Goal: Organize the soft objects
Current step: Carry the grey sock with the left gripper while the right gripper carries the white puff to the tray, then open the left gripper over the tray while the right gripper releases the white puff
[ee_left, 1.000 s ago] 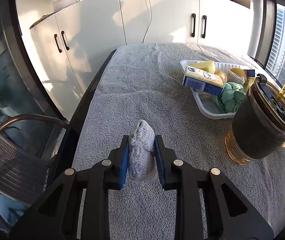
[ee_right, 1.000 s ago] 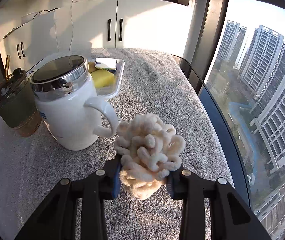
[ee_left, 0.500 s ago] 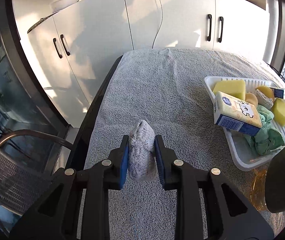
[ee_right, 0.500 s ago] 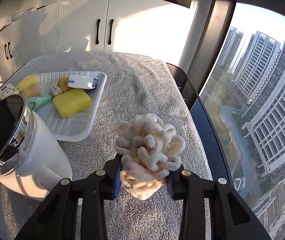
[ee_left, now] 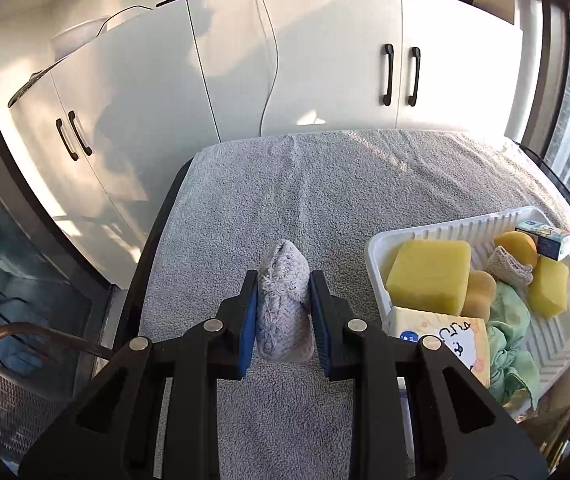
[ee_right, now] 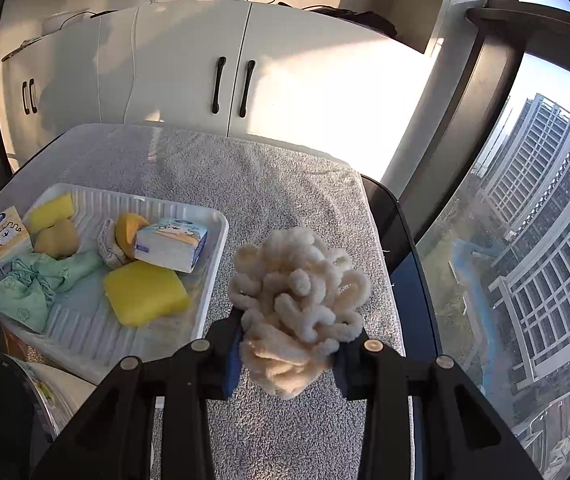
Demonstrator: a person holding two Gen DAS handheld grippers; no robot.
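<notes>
White cupboards [ee_left: 325, 80] at the back, window with tower blocks [ee_right: 545, 208] on the right side of the right wrist view. We see a bench covered by a grey towel [ee_left: 325, 184].

Left gripper [ee_left: 283, 304]: fingers [ee_left: 249, 312] nearly closed, clamped on a grey knitted cloth [ee_left: 283, 300] that stands upright between the blue pads, clear of the towel. It sits just left of the tray.

Right gripper [ee_right: 287, 344]: fingers partly closed, squeezing a cream chenille mop pad [ee_right: 299, 292], which bulges out above them. It hangs over bare towel just right of the tray's right rim.

White ribbed tray [ee_right: 85, 340] on the towel holds:
- big yellow sponge [ee_right: 145, 298], lying flat near the right rim
- second yellow sponge [ee_right: 51, 212] at the back left
- tissue pack [ee_right: 171, 244], leaning on the big sponge
- yellow carton [ee_right: 7, 236] at the left edge
- crumpled green cloth [ee_right: 41, 284], touching the carton
- small knitted pouch [ee_right: 109, 244] beside an orange round sponge [ee_right: 127, 232]

Steel-rimmed mug [ee_right: 1, 400] shows at bottom left of the right wrist view, partly cut off.
</notes>
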